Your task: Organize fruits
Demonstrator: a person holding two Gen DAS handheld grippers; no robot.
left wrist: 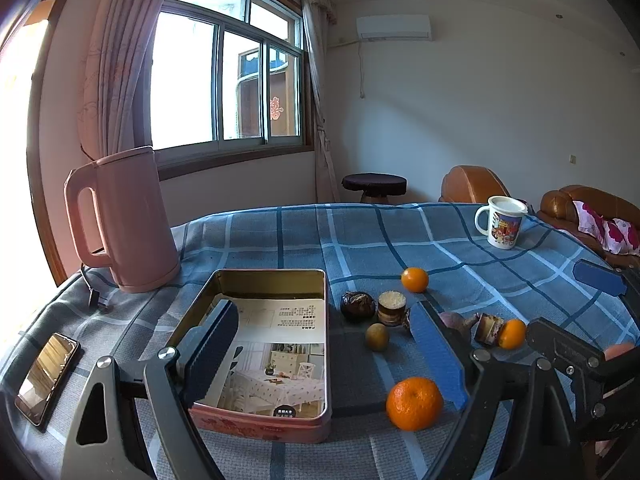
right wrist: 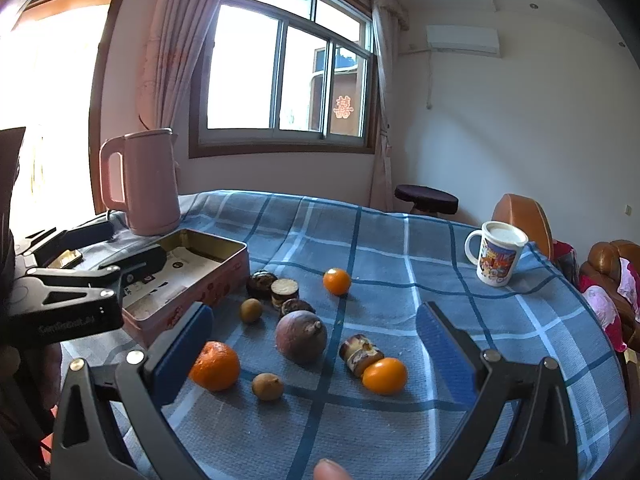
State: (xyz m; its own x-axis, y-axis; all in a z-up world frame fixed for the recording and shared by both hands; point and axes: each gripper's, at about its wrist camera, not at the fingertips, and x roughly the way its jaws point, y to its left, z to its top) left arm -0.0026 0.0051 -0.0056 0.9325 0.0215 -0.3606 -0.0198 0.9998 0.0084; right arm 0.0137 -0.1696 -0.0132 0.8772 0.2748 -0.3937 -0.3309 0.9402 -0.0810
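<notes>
A: Which step is this, do you think?

B: The start, I'd judge. The tin box (left wrist: 280,344) at lower centre of the left wrist view holds only a printed sheet, and every fruit lies loose on the blue checked cloth (right wrist: 400,248).

A: Where exactly?

B: In the right wrist view, a big orange (right wrist: 215,365) sits at lower left, touching the inner face of that gripper's left finger. A purple-brown round fruit (right wrist: 301,335) lies centre frame, a small orange (right wrist: 385,375) to its lower right touching a striped cake piece (right wrist: 360,353), and another small orange (right wrist: 337,281) further up. Two small brown fruits (right wrist: 267,386) lie near the bottom and the left.

A: And the grippers?

B: The left gripper (left wrist: 324,356) is spread wide and empty, one finger over the box, the other just above the big orange. The right gripper (right wrist: 316,356) is also wide, nothing clamped, tilted down over the pile.

A: Next move?

B: Probably picking one fruit. The big orange is nearest the box; it calls for centring the jaws around it before closing, since round fruit may roll.
</notes>
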